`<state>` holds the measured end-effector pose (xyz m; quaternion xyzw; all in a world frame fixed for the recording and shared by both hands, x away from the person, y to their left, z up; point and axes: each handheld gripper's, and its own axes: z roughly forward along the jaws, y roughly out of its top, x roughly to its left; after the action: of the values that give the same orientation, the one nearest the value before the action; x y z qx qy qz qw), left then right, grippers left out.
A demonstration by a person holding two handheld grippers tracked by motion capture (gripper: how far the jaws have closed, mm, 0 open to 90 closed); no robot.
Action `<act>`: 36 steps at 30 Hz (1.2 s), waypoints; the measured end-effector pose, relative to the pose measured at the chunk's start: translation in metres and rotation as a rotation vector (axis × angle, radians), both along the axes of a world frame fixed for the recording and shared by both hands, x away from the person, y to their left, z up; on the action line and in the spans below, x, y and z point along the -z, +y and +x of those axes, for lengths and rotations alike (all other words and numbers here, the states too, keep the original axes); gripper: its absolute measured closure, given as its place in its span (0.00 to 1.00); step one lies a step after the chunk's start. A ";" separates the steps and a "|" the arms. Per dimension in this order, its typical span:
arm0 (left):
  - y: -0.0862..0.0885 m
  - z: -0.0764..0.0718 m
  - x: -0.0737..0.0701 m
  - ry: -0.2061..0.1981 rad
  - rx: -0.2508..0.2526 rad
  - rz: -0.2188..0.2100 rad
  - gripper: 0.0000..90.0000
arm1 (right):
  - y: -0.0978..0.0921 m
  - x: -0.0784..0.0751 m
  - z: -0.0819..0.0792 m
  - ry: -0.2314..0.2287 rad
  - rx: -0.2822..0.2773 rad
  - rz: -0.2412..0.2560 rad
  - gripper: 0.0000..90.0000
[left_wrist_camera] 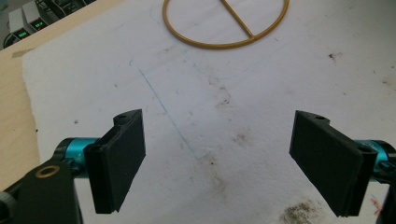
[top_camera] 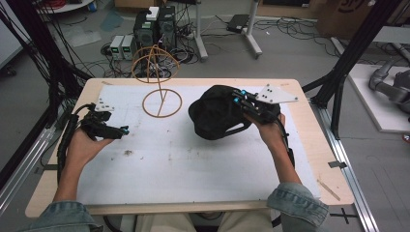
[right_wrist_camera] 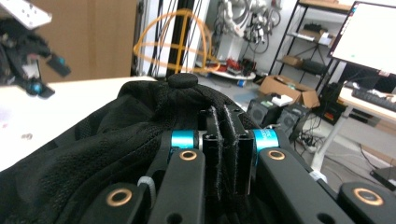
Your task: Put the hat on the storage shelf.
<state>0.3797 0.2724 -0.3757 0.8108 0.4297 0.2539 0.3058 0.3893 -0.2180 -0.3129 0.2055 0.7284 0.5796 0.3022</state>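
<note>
your right gripper (top_camera: 240, 98) is clamped on the black cap (top_camera: 215, 113): in the right gripper view its jaws stand pressed together with a thin fold of the cap's (right_wrist_camera: 116, 144) mesh fabric pinched between them, and the crown with its top button bulges up just ahead of the jaws. in the high view the cap sits right of the table's middle, on the white mat (top_camera: 193, 164), with its far edge under your right gripper and your right hand (top_camera: 267, 126) just behind it. whether the cap is bearing on the mat or raised slightly off it cannot be told.

your left gripper (top_camera: 122, 130) holds nothing. its jaws stand wide apart in the left gripper view, with only stained mat (left_wrist_camera: 224, 107) between them. it lies low at the left side of the mat, resting in your left hand (top_camera: 87, 145), well apart from the cap.

the wire hat stand (top_camera: 161, 87) stands at the far side of the mat, between the two grippers and just left of the cap; its round base ring (left_wrist_camera: 226, 23) lies flat on the mat ahead of the left gripper. the wooden table (top_camera: 333, 179) edge is visible around the mat.
</note>
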 end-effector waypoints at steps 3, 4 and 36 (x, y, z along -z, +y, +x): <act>0.000 0.000 0.000 0.002 0.002 0.001 0.21 | 0.001 -0.009 0.003 -0.001 0.017 0.004 0.97; 0.000 0.000 0.000 0.003 0.002 -0.001 0.21 | 0.001 -0.014 0.006 -0.024 0.018 0.010 0.97; -0.007 0.002 0.003 0.021 0.041 -0.027 0.21 | 0.010 -0.082 0.103 -0.038 -0.038 0.249 0.97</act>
<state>0.3815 0.2652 -0.3784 0.8178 0.4196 0.2334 0.3174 0.4919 -0.2082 -0.2312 0.2167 0.6486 0.6751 0.2769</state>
